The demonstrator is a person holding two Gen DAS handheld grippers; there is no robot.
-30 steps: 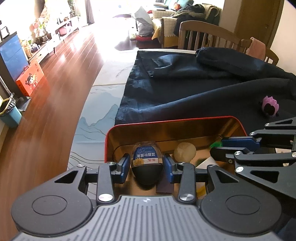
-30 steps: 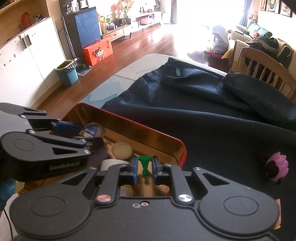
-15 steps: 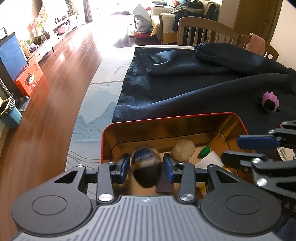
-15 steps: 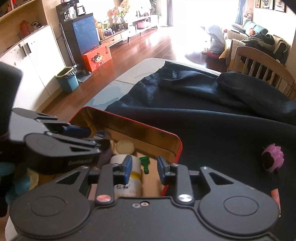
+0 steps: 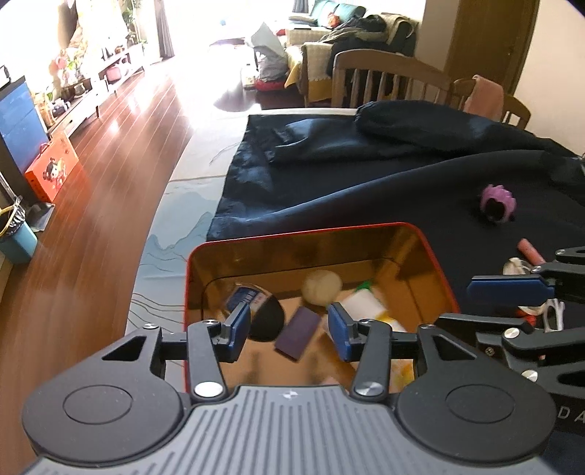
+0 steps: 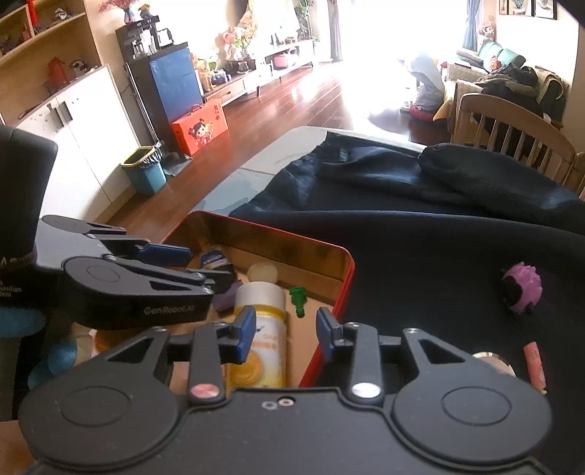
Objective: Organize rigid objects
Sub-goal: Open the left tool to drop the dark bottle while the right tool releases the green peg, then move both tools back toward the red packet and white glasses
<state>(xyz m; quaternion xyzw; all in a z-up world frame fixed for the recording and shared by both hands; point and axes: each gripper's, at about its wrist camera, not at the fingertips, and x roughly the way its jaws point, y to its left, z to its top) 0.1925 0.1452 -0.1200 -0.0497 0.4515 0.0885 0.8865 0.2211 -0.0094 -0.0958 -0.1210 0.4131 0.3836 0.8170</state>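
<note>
Sunlit wooden floor, wooden chair, white cabinet, sofa beyond.

We are in a home's living and dining room: polished wooden floor, a sofa heaped with clothes, wooden dining chairs at the desk, white cabinets, potted plants by the bright window, a blue waste bin

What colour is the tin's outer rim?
Red, around a gold-coloured inside; the tin's rim shows best in the left wrist view.

Both grippers hover over the red tin: left gripper and right gripper, jaws just opened, nothing between them.
</note>
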